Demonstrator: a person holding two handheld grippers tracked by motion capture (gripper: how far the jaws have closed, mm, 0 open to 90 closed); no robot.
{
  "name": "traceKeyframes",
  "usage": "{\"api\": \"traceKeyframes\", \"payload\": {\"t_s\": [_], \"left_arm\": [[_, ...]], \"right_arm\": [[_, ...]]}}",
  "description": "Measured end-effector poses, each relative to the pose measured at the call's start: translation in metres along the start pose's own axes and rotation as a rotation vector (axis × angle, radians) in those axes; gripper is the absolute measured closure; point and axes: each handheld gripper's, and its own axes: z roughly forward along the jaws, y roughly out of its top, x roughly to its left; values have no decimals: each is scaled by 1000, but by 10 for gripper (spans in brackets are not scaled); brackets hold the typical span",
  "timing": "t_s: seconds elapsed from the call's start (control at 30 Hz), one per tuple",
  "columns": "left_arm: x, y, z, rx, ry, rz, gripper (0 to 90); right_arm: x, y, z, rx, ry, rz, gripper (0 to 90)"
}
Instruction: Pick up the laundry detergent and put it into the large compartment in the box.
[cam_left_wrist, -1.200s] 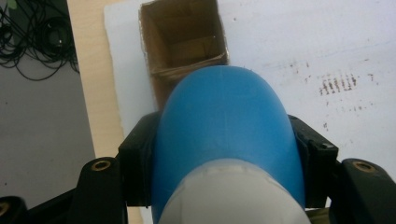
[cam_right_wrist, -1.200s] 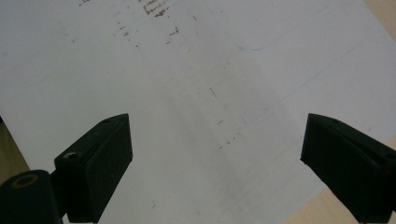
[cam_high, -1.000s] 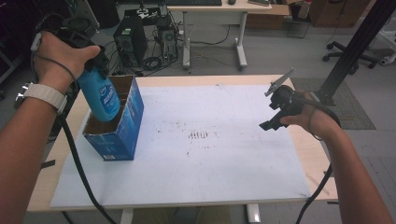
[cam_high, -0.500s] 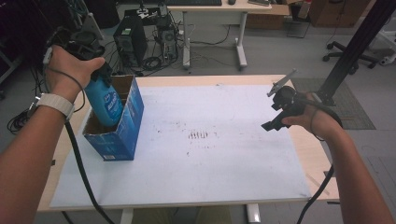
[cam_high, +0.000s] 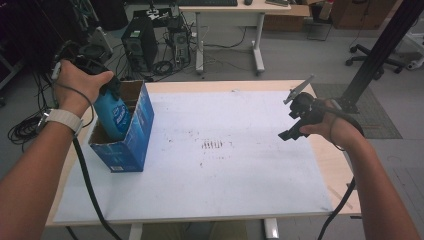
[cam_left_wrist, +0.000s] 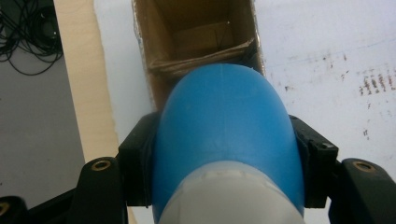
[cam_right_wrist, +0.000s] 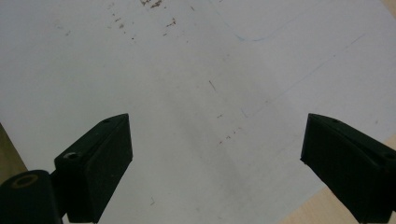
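High view: the left gripper pinches a blue bottle, which hangs tilted below it with its lower end inside the open blue box at the table's left side. Far across the white sheet, the right gripper hovers, holding nothing.

Left gripper view: the bottle sits clamped between both jaws, and straight ahead of them lies the box's brown inside.

Right gripper view: the right gripper has its jaws spread wide, with just the stained sheet beneath them.
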Motion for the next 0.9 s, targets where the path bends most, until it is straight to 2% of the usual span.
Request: {"api": "traceKeyframes", "payload": {"t_s": [0.9], "left_arm": [[0, -9, 47, 22, 6, 5, 374]], "right_arm": [[-1, -5, 2, 5, -2, 12, 91]]}}
